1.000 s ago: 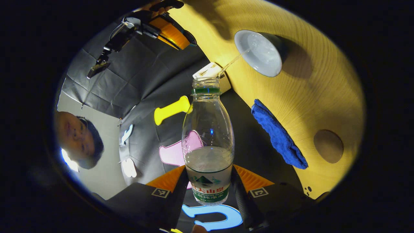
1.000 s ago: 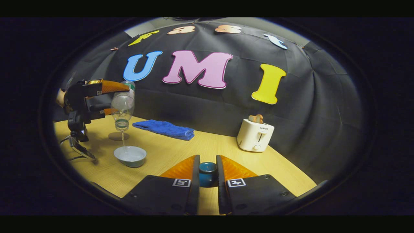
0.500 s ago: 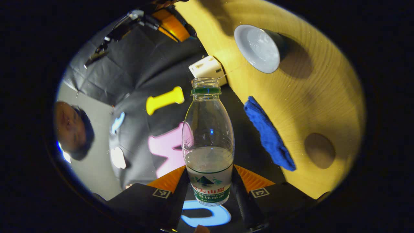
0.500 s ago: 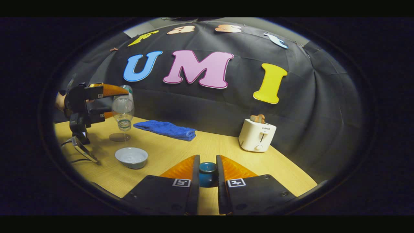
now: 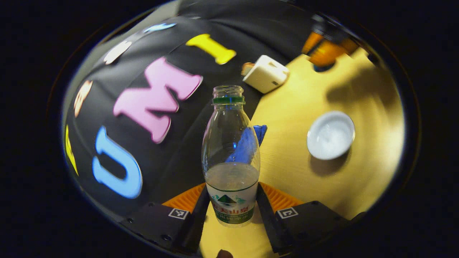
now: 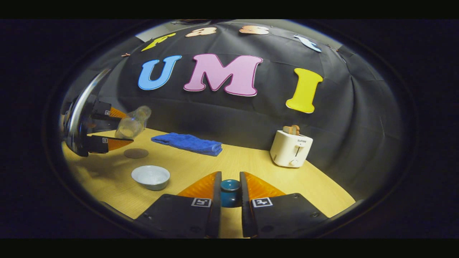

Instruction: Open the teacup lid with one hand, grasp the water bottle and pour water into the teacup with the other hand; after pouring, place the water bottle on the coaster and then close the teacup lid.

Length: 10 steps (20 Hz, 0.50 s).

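- The desk [image 6: 251, 161] is a pale wood-grain top, lit warm yellow, and it meets the black cloth wall [image 6: 222, 114] along its far edge.
- The cloth hangs in soft folds and creases behind everything; a strip of lighter wall shows above its top edge in the right gripper view.
- The left tongs [image 5: 232, 200] are clamped on the lower, labelled part of the water bottle [image 5: 231, 157], one finger pressing each side.
- The bottle has no cap and holds water in roughly its lower third. In the right gripper view it [image 6: 132, 122] is held tilted above the desk's left end, neck pointing up and toward the wall.
- The teacup [image 6: 150, 177] is a wide, pale bowl standing open on the desk, in front of the round brown coaster [image 6: 136, 153]; the coaster lies bare, below the held bottle.
- The right tongs [image 6: 230, 191] are closed on the dark blue knob of the teacup lid [image 6: 230, 192], gripped between both fingers above the desk's near edge.
- A folded blue towel [image 6: 188, 143] lies near the wall, right of the coaster.
- A white toaster [image 6: 291, 152] with bread in its slots stands farther right, close to the cloth.
- Soft shadows fall on the wood beside the teacup and under the left tongs.
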Tool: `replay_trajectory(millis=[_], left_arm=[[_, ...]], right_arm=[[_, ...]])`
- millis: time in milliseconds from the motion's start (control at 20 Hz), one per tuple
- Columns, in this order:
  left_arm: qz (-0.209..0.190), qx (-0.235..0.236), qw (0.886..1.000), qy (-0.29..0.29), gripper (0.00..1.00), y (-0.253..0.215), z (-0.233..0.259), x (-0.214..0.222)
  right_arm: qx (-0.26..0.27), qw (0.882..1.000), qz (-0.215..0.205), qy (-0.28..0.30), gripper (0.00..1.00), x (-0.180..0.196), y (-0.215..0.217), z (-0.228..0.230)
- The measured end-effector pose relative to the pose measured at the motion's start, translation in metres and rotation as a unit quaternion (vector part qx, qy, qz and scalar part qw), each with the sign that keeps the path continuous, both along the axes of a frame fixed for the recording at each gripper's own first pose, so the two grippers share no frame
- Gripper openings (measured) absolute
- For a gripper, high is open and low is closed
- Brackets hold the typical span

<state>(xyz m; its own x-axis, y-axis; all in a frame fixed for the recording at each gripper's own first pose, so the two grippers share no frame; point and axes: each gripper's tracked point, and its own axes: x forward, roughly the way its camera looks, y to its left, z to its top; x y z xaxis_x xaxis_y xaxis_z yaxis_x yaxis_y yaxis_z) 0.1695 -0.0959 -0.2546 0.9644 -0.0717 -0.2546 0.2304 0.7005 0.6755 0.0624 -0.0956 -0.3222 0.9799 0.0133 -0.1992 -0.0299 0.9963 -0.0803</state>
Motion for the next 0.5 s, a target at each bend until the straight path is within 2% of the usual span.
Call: replay_trajectory(millis=[50,100,150,250,350,400,450,500], left_arm=[[0.020,-0.060,0.998,0.006,0.75,0.005,0.002,0.001],[0.036,-0.117,0.992,0.009,0.74,0.005,0.007,0.002],[0.044,-0.170,0.984,0.009,0.75,0.009,0.010,0.005],[0.048,-0.261,0.964,0.009,0.74,0.010,0.010,0.007],[0.048,-0.329,0.943,0.011,0.74,0.010,0.013,0.006],[0.054,-0.354,0.934,0.011,0.74,0.012,0.014,0.006],[0.060,-0.374,0.926,0.008,0.74,0.011,0.013,0.006],[0.066,-0.386,0.920,0.004,0.74,0.010,0.013,0.009]], right_arm=[[0.000,1.000,0.000,0.001,0.31,0.001,0.002,0.000],[0.001,1.000,0.001,0.000,0.27,0.002,0.003,0.001],[0.002,1.000,0.001,0.000,0.31,0.003,0.005,0.001],[0.003,1.000,0.001,0.001,0.31,0.005,0.008,0.001],[0.002,1.000,0.002,0.002,0.31,0.007,0.012,0.001],[0.002,1.000,0.003,0.002,0.26,0.008,0.012,0.001],[0.002,1.000,0.003,0.002,0.26,0.009,0.013,0.001],[0.002,1.000,0.003,0.003,0.31,0.010,0.014,0.000]])
